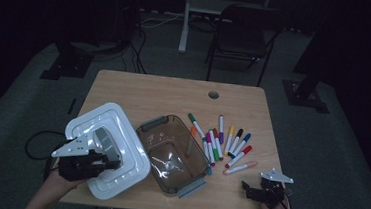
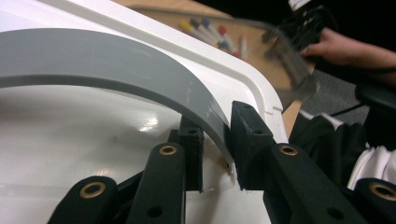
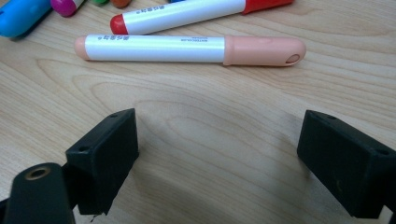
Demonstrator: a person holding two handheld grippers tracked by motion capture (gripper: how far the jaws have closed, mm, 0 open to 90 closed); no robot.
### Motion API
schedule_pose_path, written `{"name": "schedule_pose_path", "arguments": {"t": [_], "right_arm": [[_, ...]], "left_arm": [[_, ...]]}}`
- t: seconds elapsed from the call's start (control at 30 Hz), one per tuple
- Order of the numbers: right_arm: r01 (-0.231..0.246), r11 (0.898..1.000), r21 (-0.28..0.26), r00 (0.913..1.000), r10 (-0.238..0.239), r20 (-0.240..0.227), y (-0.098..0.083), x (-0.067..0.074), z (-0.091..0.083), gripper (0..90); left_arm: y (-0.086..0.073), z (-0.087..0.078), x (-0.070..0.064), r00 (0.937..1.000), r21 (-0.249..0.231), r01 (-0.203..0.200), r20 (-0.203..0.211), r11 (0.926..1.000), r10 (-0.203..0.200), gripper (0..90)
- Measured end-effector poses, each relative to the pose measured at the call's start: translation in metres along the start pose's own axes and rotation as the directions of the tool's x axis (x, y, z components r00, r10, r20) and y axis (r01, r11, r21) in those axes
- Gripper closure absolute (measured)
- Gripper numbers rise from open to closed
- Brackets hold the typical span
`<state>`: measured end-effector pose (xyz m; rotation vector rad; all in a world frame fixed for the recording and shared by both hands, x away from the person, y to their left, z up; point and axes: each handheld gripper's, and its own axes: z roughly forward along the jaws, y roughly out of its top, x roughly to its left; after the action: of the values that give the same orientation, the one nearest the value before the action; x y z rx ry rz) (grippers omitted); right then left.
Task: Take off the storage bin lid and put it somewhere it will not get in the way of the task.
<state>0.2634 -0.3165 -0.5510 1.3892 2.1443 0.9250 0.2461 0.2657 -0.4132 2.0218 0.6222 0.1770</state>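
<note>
While its two black jaws pinch the grey handle from both sides, the left gripper holds the white lid by that curved handle, which arches over the lid's glossy top. In the high view the left gripper sits over the near half of the lid, and the lid lies on the wooden table just left of the clear brown box, its right edge touching or overlapping the box's left rim; which of the two cannot be told. The box stands open, with a grey latch at its far-left end and another at its near-right end.

Right of the box a cluster of markers lies on the table, close to the box's right wall. The peach marker is the nearest of them to the right gripper, with a red-capped marker just beyond it. The right gripper rests well to the right of the box at the table's near edge, jaws spread wide with bare wood between them, the peach marker apart from both jaws.
</note>
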Motion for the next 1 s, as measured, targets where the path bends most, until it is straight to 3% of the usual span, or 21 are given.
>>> {"name": "schedule_pose_path", "arguments": {"t": [0.27,0.63,0.77,0.9,1.0], "right_arm": [[0.0,1.0,0.0,1.0,0.0,0.0,0.0,0.0,0.0,12.4],[0.0,1.0,0.0,1.0,0.0,0.0,0.0,0.0,0.0,12.4],[0.0,1.0,0.0,1.0,0.0,0.0,0.0,0.0,0.0,12.4],[0.0,1.0,0.0,1.0,0.0,0.0,0.0,0.0,0.0,12.4],[0.0,1.0,0.0,1.0,0.0,0.0,0.0,0.0,0.0,12.4]], "left_arm": [[-0.029,0.011,0.019,0.9989,0.033,0.036,0.029,0.9988,-0.037,76.1],[-0.059,0.057,0.043,0.9896,0.13,0.066,0.119,0.9893,-0.081,75.8],[-0.066,0.069,0.05,0.9892,0.148,0.077,0.112,0.9859,-0.094,75.6],[-0.076,0.078,0.057,0.9849,0.163,0.107,0.118,0.9809,-0.127,75.7],[-0.084,0.085,0.063,0.9755,0.172,0.151,0.133,0.9735,-0.175,73.6]]}}
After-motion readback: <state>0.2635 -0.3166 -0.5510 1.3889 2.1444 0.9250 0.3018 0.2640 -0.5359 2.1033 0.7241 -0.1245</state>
